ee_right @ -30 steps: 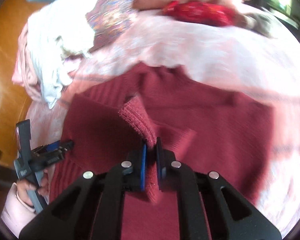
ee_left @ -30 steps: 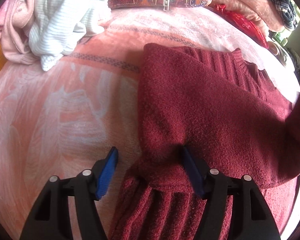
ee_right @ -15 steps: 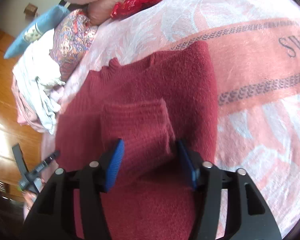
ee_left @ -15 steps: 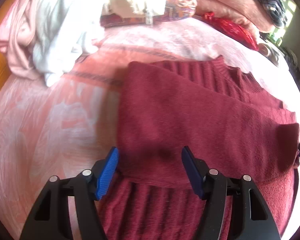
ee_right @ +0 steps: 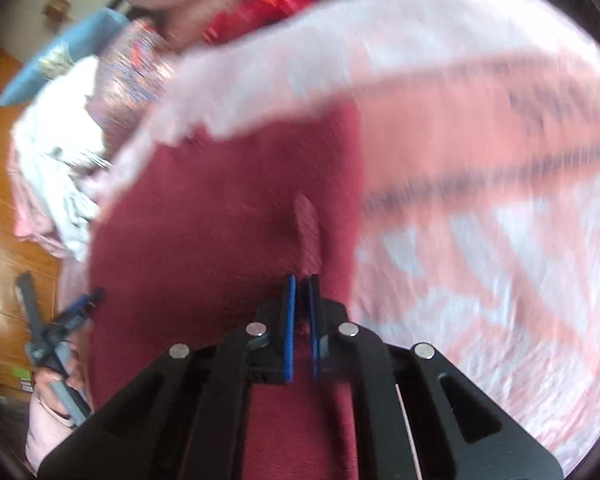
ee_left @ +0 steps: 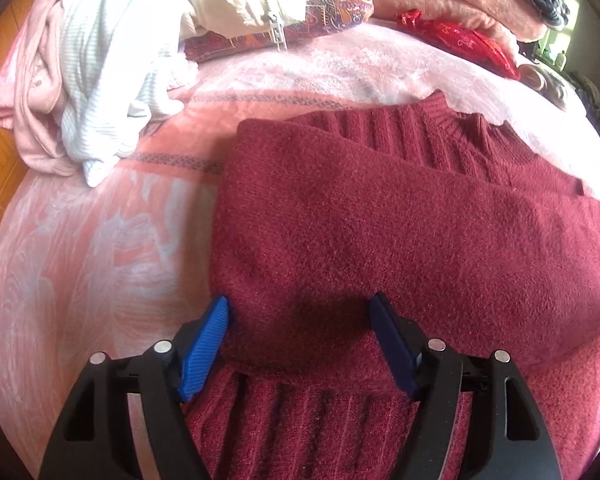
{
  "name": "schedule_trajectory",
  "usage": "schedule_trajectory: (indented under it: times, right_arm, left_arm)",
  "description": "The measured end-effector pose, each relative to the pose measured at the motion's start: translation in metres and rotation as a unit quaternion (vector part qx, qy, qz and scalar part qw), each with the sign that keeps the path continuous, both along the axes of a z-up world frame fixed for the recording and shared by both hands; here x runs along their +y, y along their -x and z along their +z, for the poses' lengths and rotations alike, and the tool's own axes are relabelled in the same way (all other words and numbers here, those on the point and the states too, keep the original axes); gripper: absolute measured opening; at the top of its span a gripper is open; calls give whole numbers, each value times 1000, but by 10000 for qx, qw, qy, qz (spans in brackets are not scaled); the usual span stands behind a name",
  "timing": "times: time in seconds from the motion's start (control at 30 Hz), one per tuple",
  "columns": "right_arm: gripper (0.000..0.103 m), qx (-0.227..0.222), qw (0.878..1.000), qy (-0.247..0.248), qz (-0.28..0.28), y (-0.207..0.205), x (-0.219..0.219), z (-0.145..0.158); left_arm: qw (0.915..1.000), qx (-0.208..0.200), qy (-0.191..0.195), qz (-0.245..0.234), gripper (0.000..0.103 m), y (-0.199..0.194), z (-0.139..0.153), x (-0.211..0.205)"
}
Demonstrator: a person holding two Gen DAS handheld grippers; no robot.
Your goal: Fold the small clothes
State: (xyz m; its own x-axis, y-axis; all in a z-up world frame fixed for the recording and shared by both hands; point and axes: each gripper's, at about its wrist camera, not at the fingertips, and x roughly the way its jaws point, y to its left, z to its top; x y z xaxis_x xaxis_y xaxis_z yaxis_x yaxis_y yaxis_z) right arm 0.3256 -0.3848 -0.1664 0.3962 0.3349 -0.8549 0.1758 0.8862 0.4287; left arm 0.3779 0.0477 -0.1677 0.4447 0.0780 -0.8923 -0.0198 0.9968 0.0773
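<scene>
sweater: the dark red sweater (ee_left: 400,216) lies on the bed (ee_left: 80,264), body flat, a sleeve folded across it from left to right, collar at the far edge.
left gripper: the left gripper (ee_left: 300,344) hovers over the near hem of the folded sleeve; its jaws have just been opening and stand wide apart, with knit between them but not pressed.
right gripper: the right gripper (ee_right: 302,316) has its jaws together, having just closed; a raised ridge of red knit stands just beyond the tips. The view is smeared, so whether cloth is pinched cannot be told.
risk, fold: the released sleeve is likely to slide or spring back, because thick knit resists a crease.
risk, pinch: a pull by the right jaws could drag the whole body and wrinkle the layers beneath.
risk, surface: the fleecy blanket may cling to the wool and bunch.
materials: ribbed body, fuzzy plain-knit sleeve, soft and bulky; plush pink patterned blanket.
surroundings: a limp heap of white and pink clothes (ee_left: 84,64) at far left, well apart.
</scene>
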Motion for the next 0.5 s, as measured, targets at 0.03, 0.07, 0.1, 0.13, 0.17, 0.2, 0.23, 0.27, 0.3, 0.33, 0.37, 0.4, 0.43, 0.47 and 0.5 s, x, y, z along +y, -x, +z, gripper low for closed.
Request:
schedule_trajectory:
  times: [0.03,0.07,0.1,0.13,0.17,0.2,0.23,0.27,0.3,0.33,0.37,0.4,0.43,0.47,0.5]
  right_arm:
    - [5,-20,10000,-13,-32,1,-1,-5]
    - [6,-20,10000,-29,-65,1,-2,-5]
    - [6,-26,10000,3,-95,2,-1,-3]
    - [7,-9,10000,67,-72,3,1,1]
    - [11,-62,9998,178,-75,6,3,7]
    - [13,-123,9994,313,-75,9,6,13]
    - [14,-252,9980,579,-72,14,11,23]
    - [14,-355,9969,703,-65,16,14,30]
    - [14,-465,9965,694,8,18,18,37]
    - [14,-478,9968,627,93,19,20,36]
    - [14,-446,9972,577,179,17,23,35]
    - [14,-333,9974,595,253,14,28,32]
    - [14,-232,9970,682,285,10,33,27]
    - [14,-117,9963,792,296,8,36,21]
    - [14,24,9956,897,289,5,37,15]
  left_arm:
    - [10000,6,-26,-26,74,0,-1,-1]
    - [10000,15,-36,-42,75,-1,-1,-2]
    - [10000,27,-35,-59,75,0,-1,-1]
    - [10000,61,6,-64,74,1,1,0]
    - [9999,83,34,-53,74,4,4,1]
    - [9999,74,74,-48,74,6,8,2]
    - [9998,0,166,-86,74,11,15,1]
    - [9996,-96,214,-153,74,16,21,-1]
    - [9995,-152,199,-197,74,19,24,-3]
    - [9993,-204,169,-269,74,22,27,-8]
    - [9990,-189,199,-345,74,22,27,-12]
    - [9988,-133,247,-395,74,21,25,-14]
    - [9985,-4,342,-417,74,18,19,-16]
    - [9984,99,392,-390,74,16,14,-16]
    - [9981,279,438,-335,74,12,4,-16]
